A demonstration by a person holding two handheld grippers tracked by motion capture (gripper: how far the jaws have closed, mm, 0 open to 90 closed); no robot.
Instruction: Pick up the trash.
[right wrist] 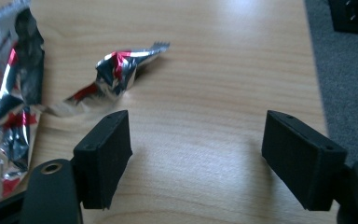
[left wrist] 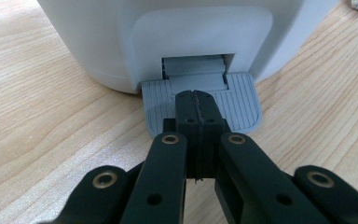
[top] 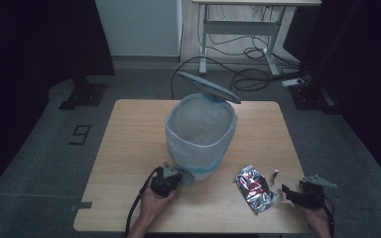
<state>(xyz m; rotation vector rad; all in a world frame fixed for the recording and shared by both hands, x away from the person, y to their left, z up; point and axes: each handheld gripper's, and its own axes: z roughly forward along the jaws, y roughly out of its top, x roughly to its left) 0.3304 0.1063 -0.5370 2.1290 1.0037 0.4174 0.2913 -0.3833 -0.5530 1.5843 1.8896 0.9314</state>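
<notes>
Black jaws of our left claw (left wrist: 196,100) are pressed together, empty, tips resting on the grey ribbed pedal (left wrist: 242,100) of the white bin (top: 201,136). With the pedal down, we see the lid (top: 208,87) raised above the bag-lined opening. Our right claw (right wrist: 193,151) stands wide open with nothing between its jaws, just beside the torn foil scrap (right wrist: 121,67) and the larger foil wrapper (top: 254,188) on the wooden surface (top: 124,148). We judge the opening step done; picking up both foil pieces and dropping them in the bin remains.
</notes>
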